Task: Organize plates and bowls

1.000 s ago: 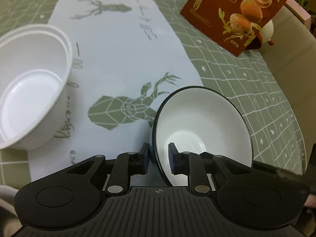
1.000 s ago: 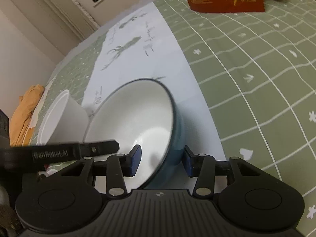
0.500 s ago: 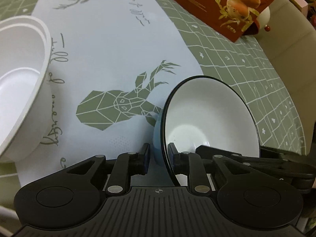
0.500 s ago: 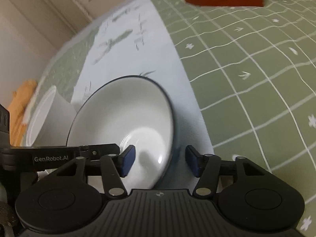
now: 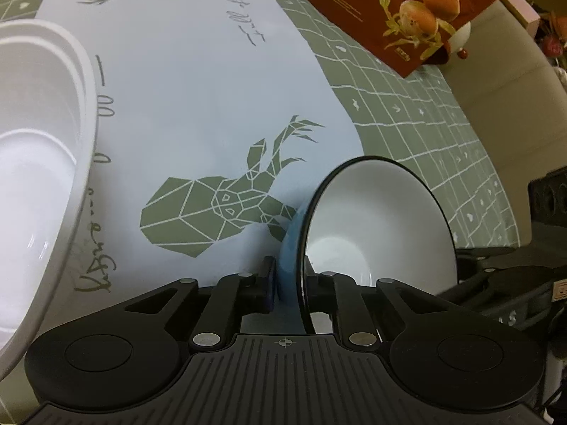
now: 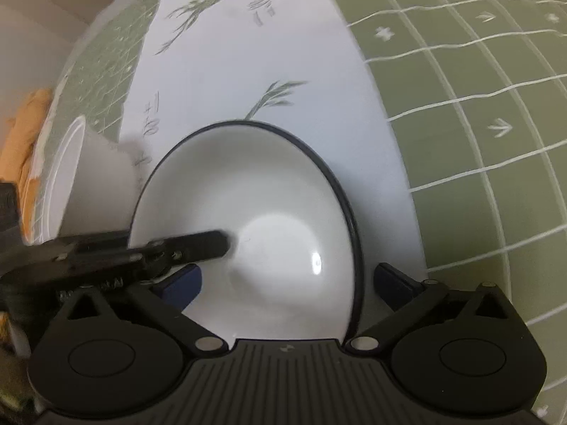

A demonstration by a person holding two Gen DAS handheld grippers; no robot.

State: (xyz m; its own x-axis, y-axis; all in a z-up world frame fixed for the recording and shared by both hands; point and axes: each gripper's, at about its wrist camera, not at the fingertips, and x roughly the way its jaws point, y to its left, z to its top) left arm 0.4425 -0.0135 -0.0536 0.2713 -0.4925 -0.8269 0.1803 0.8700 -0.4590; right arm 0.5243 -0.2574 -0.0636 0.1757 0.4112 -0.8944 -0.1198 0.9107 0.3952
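Open stretch of worktop [image 5: 198,113] ahead, between the white tub [image 5: 42,163] crowding the left and the blue-rimmed bowl [image 5: 375,223] tilted on the right. Red box [image 5: 400,14] blocking the far right corner. Beyond the bowl's right side, bare green cloth [image 6: 478,113] unobstructed.

White tub [image 5: 32,177]: cut off at left edge. Red box [image 5: 407,14]: top cropped. Blue bowl [image 6: 248,233]: near rim hidden behind gripper body; view motion-blurred.

Two bowls [image 5: 379,219] [image 5: 32,163] — one box [image 5: 400,10]
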